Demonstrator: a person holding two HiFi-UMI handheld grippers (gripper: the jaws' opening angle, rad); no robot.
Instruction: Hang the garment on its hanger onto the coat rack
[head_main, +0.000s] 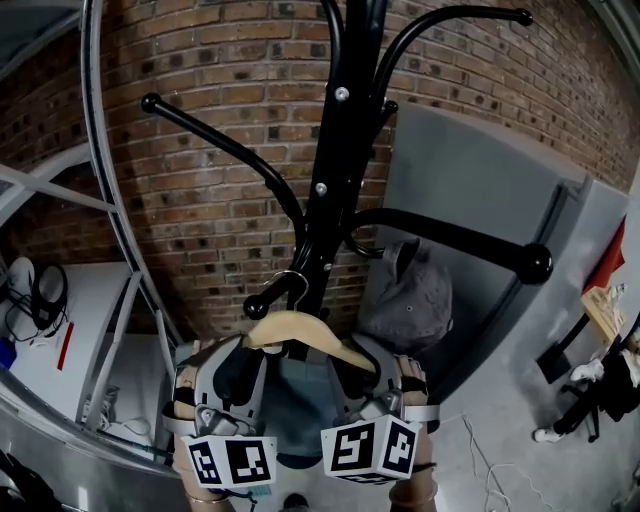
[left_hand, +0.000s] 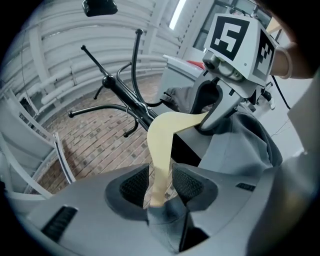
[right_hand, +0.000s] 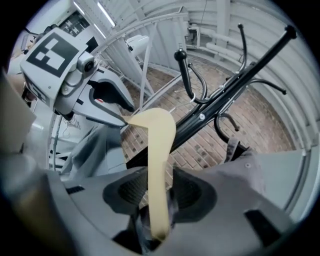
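Head view, left to right. A red-brown brick wall (head_main: 220, 100) with rough mortar lines forms the backdrop. At lower left, the left gripper (left_hand: 161, 181), a matte grey plastic body carrying a cube of black-and-white square markers (head_main: 232, 462), stands released: its ribbed dark pads flank the left arm of the pale, smooth, curved wooden hanger (head_main: 300, 328) with slim gaps on both sides. The hanger's thin metal hook (head_main: 290, 280) appears looped over a short, ball-tipped lower peg of the glossy black tubular metal coat rack (head_main: 340, 150), whose curved arms spread from a central pole. The soft grey-blue fabric garment (head_main: 300, 400) drapes from the hanger's shoulders, between the two grippers and just below the rack's pole. The right gripper (right_hand: 159, 191) is likewise released, its textured pads either side of the hanger's right arm without pressing it. Further right, a grey cloth cap (head_main: 410, 295) hangs from the rack, before a flat grey panel (head_main: 480, 190).
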